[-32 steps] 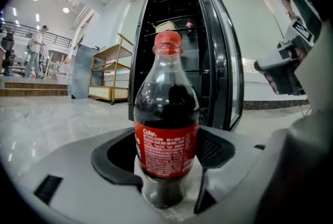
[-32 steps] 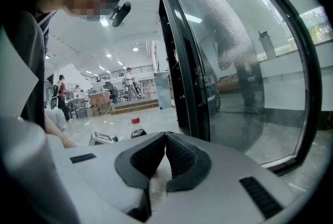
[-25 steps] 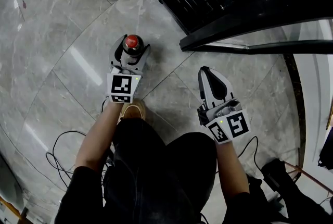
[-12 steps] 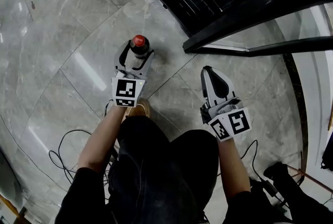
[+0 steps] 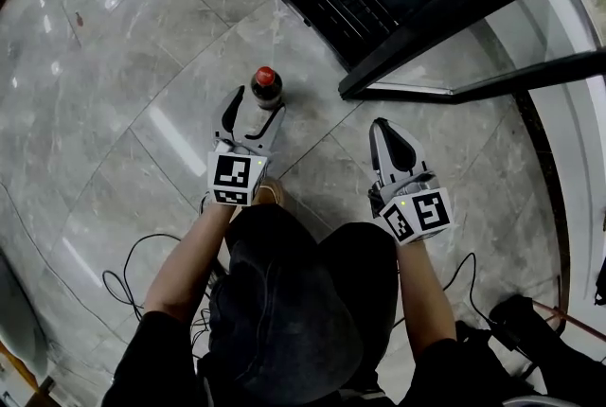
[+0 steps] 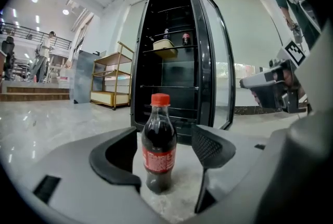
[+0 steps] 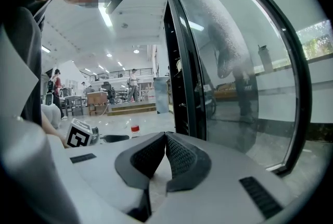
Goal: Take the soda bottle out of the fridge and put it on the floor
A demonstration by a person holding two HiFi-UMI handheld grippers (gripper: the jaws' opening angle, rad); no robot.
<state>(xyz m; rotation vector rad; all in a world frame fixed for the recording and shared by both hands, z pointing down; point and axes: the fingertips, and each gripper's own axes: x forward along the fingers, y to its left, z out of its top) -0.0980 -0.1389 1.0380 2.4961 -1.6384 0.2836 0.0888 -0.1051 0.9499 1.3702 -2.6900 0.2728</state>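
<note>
Red-capped soda bottle [image 6: 158, 144], grey marble floor [image 5: 123, 64]

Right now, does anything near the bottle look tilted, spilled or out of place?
Nothing stands out. The soda bottle stands upright on the floor, capped, with no spill. The left gripper is open, clear of it. Only the fridge door stands open.

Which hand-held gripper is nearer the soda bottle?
Left. The left hand-held gripper has the soda bottle between its open jaws, pads clear of it; the right hand-held gripper, shut, is off to the bottle's right.
</note>
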